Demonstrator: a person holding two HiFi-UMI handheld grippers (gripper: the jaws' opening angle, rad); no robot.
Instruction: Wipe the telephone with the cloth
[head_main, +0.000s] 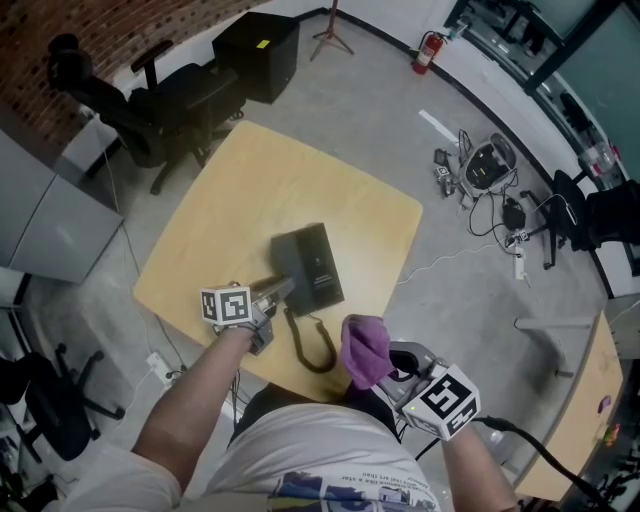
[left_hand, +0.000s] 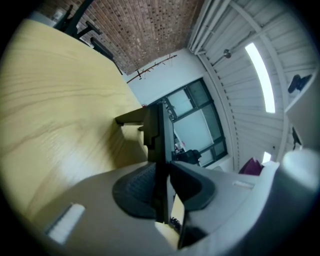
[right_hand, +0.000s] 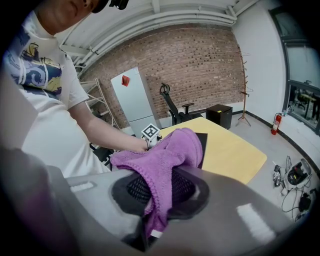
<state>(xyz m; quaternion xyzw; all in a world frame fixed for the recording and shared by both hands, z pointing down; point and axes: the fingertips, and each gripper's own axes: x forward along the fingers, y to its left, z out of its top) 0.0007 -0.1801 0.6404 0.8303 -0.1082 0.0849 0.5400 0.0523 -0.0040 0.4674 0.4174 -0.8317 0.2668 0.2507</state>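
A dark grey telephone (head_main: 312, 262) lies on the yellow table (head_main: 250, 190), its coiled cord (head_main: 312, 345) looping toward the near edge. My left gripper (head_main: 283, 290) is at the phone's near left corner. In the left gripper view the phone's thin edge (left_hand: 152, 125) stands between the jaws of the left gripper (left_hand: 161, 169); one pad is against it and a sliver of light shows at the other. My right gripper (head_main: 388, 368) hovers off the table's near edge, shut on a purple cloth (head_main: 365, 348). The cloth (right_hand: 165, 155) bunches over the right gripper (right_hand: 160, 192).
A black office chair (head_main: 150, 100) and a black box (head_main: 260, 50) stand beyond the table's far side. Cables and devices (head_main: 490, 170) litter the floor at right, with a fire extinguisher (head_main: 428, 50) by the wall. Another wooden table (head_main: 570, 400) is at lower right.
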